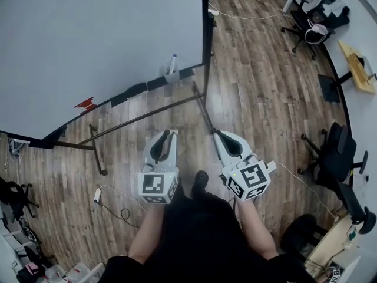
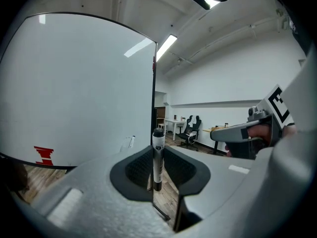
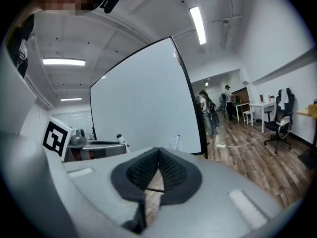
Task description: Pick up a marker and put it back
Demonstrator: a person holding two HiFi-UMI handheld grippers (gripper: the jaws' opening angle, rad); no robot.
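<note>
A white marker with a black cap (image 2: 158, 158) stands upright between the jaws of my left gripper (image 2: 157, 151), which is shut on it. In the head view the left gripper (image 1: 170, 133) is held above the floor, a short way in front of the whiteboard (image 1: 100, 40). My right gripper (image 1: 217, 134) is level with it to the right, its jaws shut with nothing between them (image 3: 157, 152). Another marker (image 1: 172, 65) stands on the whiteboard's tray (image 1: 141, 88). The right gripper view shows the left gripper (image 3: 96, 146) with the marker's tip (image 3: 119, 137).
The whiteboard carries a small red mark (image 1: 86, 104) and its stand's legs (image 1: 97, 152) spread over the wood floor. A cable (image 1: 115, 208) lies at my lower left. Office chairs (image 1: 336, 158) and desks (image 1: 356, 63) line the right side.
</note>
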